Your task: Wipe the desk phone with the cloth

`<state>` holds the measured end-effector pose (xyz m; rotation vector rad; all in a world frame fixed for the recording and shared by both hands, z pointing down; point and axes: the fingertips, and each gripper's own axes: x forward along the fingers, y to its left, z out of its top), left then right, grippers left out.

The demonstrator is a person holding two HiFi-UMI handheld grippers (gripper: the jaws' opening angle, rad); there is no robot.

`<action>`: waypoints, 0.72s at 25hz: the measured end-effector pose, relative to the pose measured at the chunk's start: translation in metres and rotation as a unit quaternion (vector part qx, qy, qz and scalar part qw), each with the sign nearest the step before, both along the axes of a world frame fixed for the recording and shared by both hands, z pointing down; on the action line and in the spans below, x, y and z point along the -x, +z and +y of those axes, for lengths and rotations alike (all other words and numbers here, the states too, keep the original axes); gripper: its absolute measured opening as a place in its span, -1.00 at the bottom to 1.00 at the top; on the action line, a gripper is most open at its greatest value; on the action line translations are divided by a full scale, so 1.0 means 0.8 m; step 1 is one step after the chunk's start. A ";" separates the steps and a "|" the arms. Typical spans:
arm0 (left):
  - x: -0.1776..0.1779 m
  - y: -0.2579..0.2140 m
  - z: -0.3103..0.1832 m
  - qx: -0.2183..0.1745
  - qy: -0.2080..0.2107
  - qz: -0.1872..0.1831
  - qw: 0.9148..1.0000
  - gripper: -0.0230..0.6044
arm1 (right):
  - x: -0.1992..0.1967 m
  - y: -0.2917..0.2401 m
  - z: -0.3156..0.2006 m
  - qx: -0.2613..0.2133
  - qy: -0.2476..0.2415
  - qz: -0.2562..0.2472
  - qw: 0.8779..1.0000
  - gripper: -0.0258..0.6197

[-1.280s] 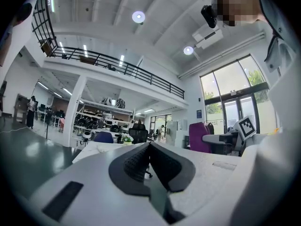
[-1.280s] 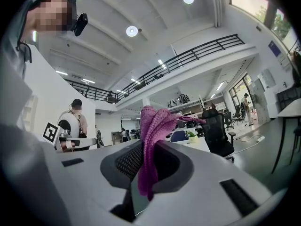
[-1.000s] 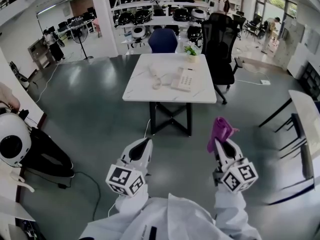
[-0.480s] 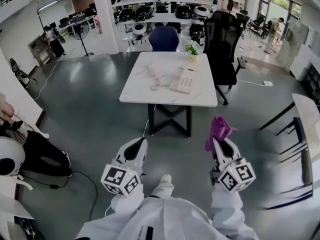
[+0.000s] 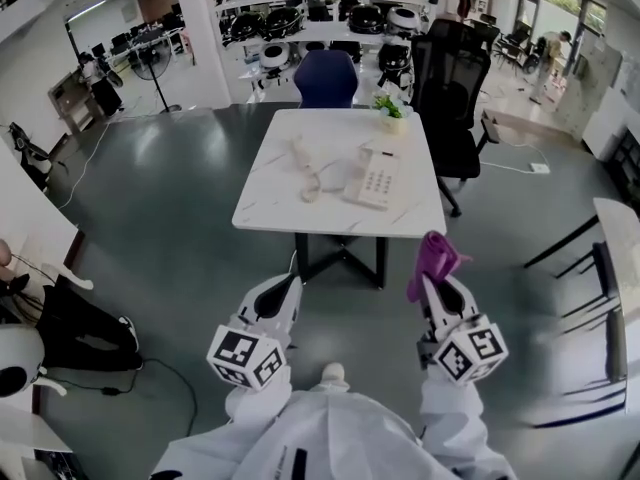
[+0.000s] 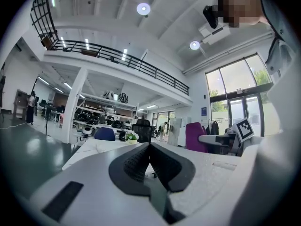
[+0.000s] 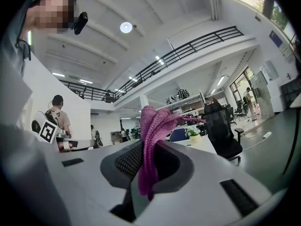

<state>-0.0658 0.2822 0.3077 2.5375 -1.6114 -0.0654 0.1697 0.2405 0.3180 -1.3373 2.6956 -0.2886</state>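
A white desk phone (image 5: 377, 179) lies on the white table (image 5: 280, 203) ahead, its handset (image 5: 300, 153) off the cradle to the left with the cord curled between them. My right gripper (image 5: 430, 280) is shut on a purple cloth (image 5: 433, 256) that sticks up from its jaws; the cloth (image 7: 153, 135) fills the right gripper view. My left gripper (image 5: 283, 288) is shut with nothing in it, its pads (image 6: 138, 161) pressed together. Both grippers hang over the floor, short of the table's near edge.
A small potted plant (image 5: 390, 113) stands at the table's far right corner. A black office chair (image 5: 448, 93) and a blue chair (image 5: 326, 78) stand behind the table. Another table (image 5: 625, 238) and a chair are at the right. Cables and gear lie on the floor at the left.
The table and phone have drawn nearer and lower in the head view as the person walks toward them. Both grippers keep their pose, the cloth still held.
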 end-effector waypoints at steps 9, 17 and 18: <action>0.012 0.014 -0.109 0.007 0.039 0.007 0.999 -0.94 | 0.018 0.018 -0.092 0.015 0.033 0.010 0.999 -0.80; 0.012 0.031 -0.157 0.016 0.066 0.012 0.998 -0.94 | 0.021 0.034 -0.130 0.026 0.055 0.017 0.998 -0.80; 0.012 0.034 -0.162 0.018 0.066 0.012 0.998 -0.93 | 0.020 0.036 -0.134 0.027 0.056 0.019 0.998 -0.80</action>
